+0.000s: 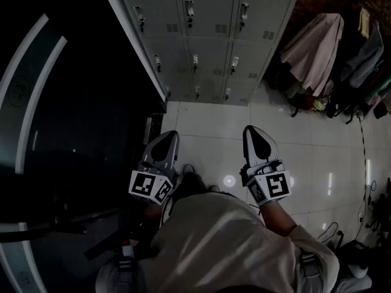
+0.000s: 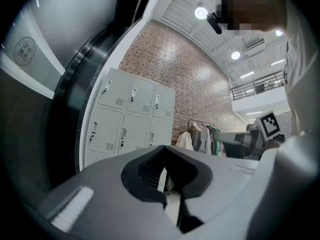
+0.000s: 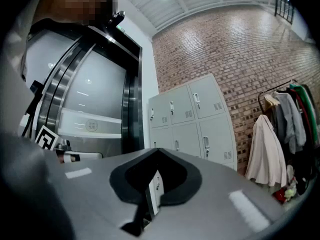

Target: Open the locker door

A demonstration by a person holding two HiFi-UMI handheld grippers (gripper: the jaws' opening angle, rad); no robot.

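A grey bank of lockers (image 1: 208, 35) stands against the brick wall ahead, with every door closed and a small handle on each. It also shows in the left gripper view as the lockers (image 2: 130, 116) and in the right gripper view as the lockers (image 3: 192, 119). My left gripper (image 1: 164, 145) and right gripper (image 1: 258, 142) are held side by side over the tiled floor, well short of the lockers and pointing toward them. Both are shut and hold nothing. In their own views the left gripper (image 2: 167, 179) and right gripper (image 3: 152, 184) have their jaws pressed together.
A dark curved glass wall (image 1: 36, 102) fills the left side, right up to the lockers' edge. A clothes rack with hanging coats (image 1: 317, 50) stands to the right of the lockers. White floor tiles (image 1: 208, 124) lie between me and the lockers. Cables (image 1: 366, 194) lie at the right.
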